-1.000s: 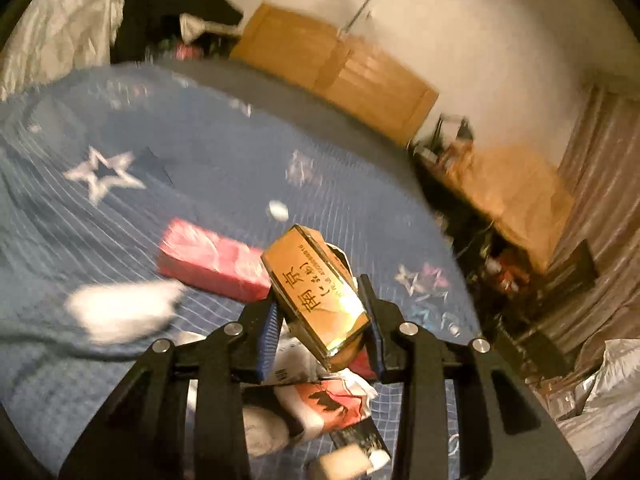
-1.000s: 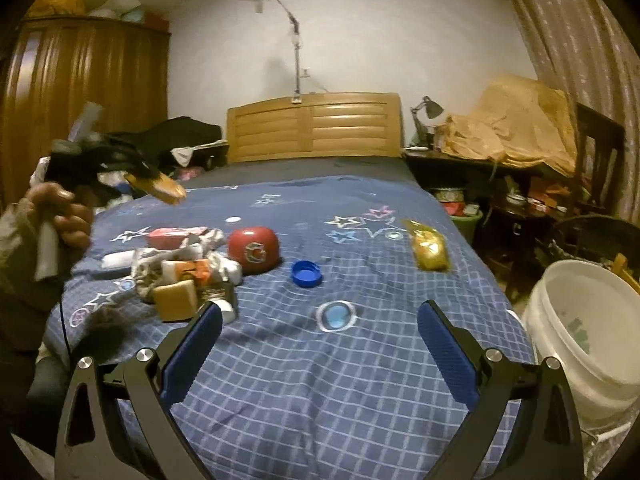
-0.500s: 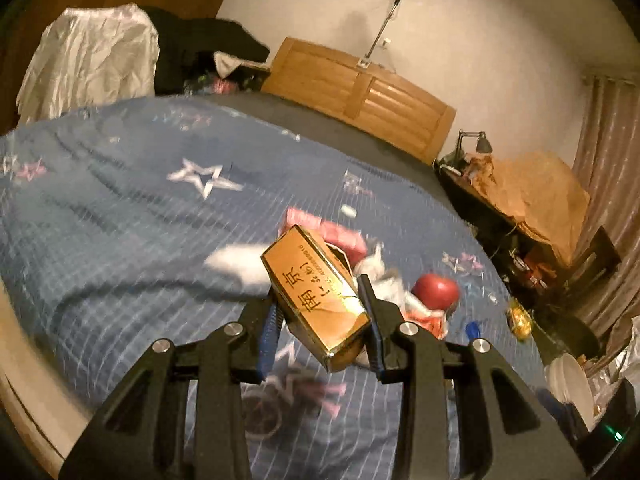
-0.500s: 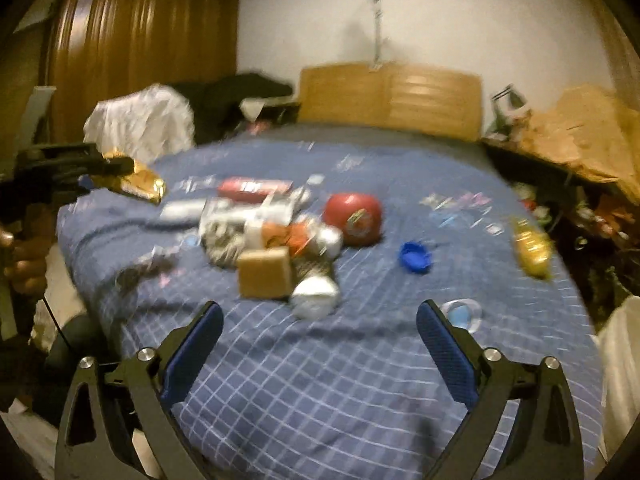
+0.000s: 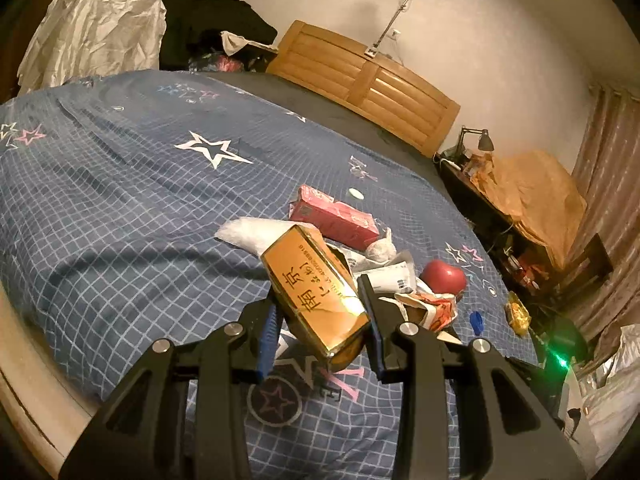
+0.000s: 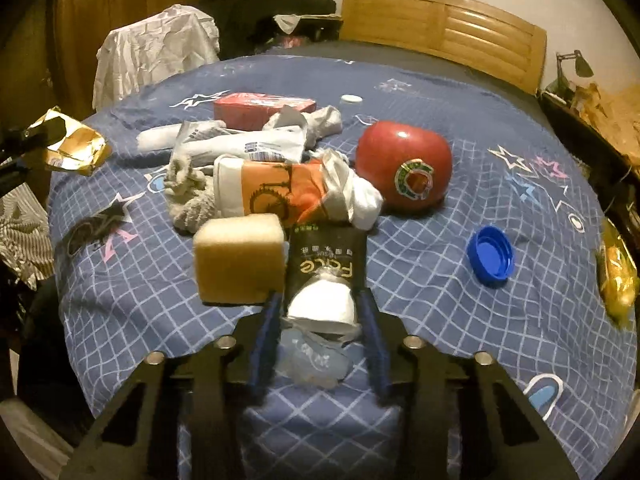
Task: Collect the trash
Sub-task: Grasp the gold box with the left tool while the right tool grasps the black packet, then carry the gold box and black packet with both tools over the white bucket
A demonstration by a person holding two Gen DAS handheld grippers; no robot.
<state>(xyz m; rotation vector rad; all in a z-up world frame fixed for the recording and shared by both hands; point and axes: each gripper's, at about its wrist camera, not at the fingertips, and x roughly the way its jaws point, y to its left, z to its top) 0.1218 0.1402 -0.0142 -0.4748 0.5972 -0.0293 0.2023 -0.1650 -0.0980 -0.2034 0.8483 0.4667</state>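
Observation:
My left gripper point(image 5: 322, 312) is shut on a gold cigarette pack point(image 5: 316, 292) and holds it above the blue checked bedspread point(image 5: 120, 208); the pack also shows at the left of the right wrist view point(image 6: 74, 148). My right gripper point(image 6: 318, 322) has its jaws closed around a white crumpled wrapper point(image 6: 322, 306) at the near end of the trash pile. The pile holds a yellow sponge point(image 6: 238, 258), a black packet point(image 6: 326, 258), an orange-and-white bag point(image 6: 280, 192), a pink box point(image 6: 262, 108) and grey rags point(image 6: 188, 196).
A red apple point(image 6: 404, 170) sits right of the pile, a blue bottle cap point(image 6: 490, 256) nearer right, a yellow wrapper point(image 6: 616, 276) at the bed's right edge, a white cap point(image 6: 351, 98) farther back. The wooden headboard point(image 6: 440, 28) is behind; clothes are heaped at the far left.
My right gripper moved in to the pile and closed from wide open onto the white wrapper. My left gripper drew back and left from the pile, still holding the gold pack.

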